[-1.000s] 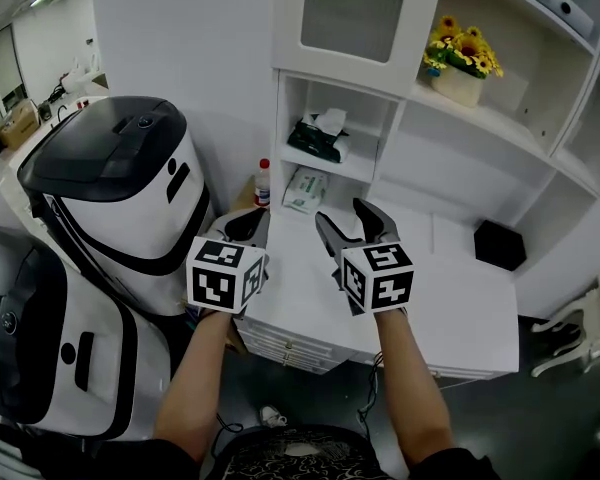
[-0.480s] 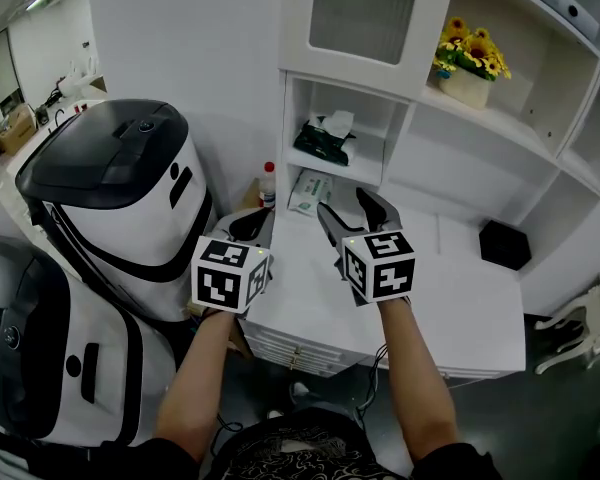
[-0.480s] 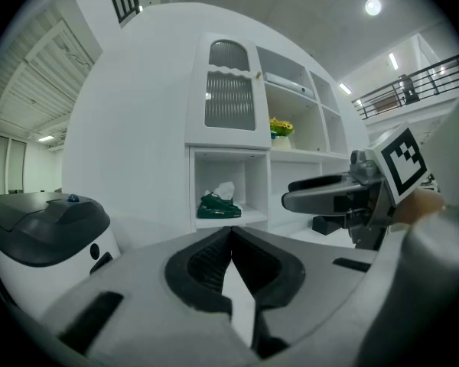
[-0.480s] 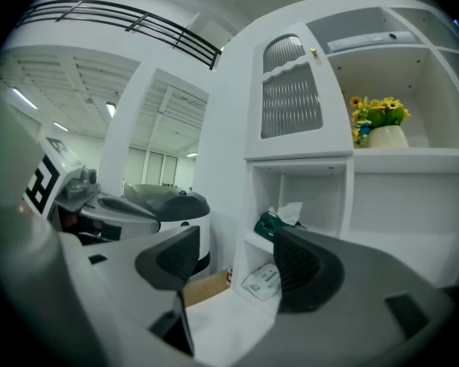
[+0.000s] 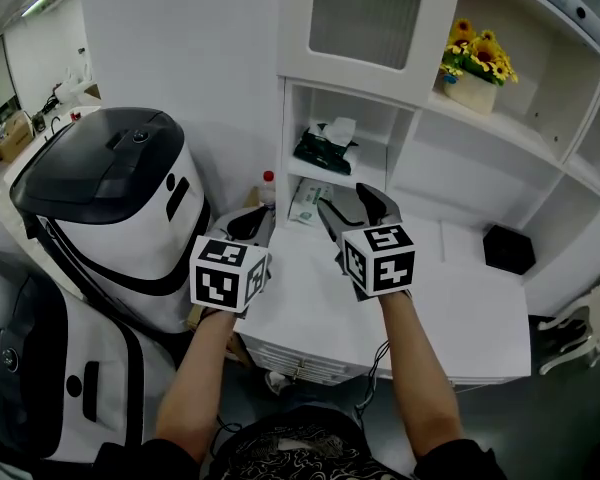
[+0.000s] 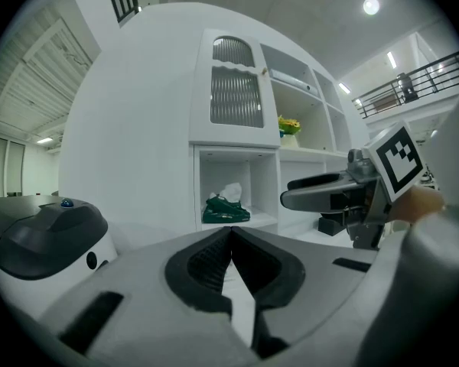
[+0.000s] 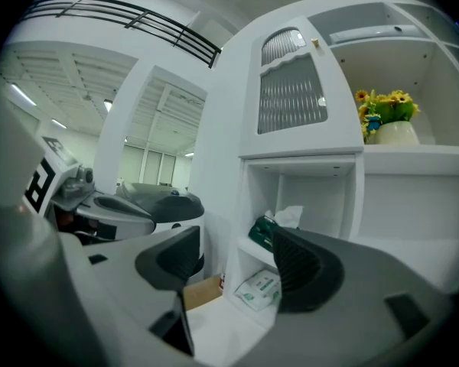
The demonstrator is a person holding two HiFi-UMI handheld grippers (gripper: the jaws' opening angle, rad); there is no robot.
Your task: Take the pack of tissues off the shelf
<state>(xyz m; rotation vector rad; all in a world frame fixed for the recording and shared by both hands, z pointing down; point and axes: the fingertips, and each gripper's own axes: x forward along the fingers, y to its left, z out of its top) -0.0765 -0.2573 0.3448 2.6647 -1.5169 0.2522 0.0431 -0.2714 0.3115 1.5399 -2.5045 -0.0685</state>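
Note:
A dark green pack of tissues [image 5: 324,150] with a white tissue sticking out lies on the small shelf [image 5: 342,172] of the white cabinet. It also shows as the green pack [image 6: 225,209] in the left gripper view and the green pack [image 7: 265,232] in the right gripper view. A white-and-green pack [image 5: 306,200] lies on the counter under that shelf. My right gripper [image 5: 355,206] is open and empty, short of the shelf opening. My left gripper [image 5: 248,224] is shut on nothing, lower and to the left, over the counter's edge.
Two big white-and-black machines [image 5: 115,198] stand close on the left. A red-capped bottle [image 5: 268,184] stands by the cabinet's left side. A pot of yellow flowers [image 5: 474,66] sits on a higher shelf, and a black box [image 5: 507,249] on the white counter [image 5: 460,303].
Both grippers have edged forward toward the cabinet, the right one a little higher. Their jaws are unchanged: left shut, right open.

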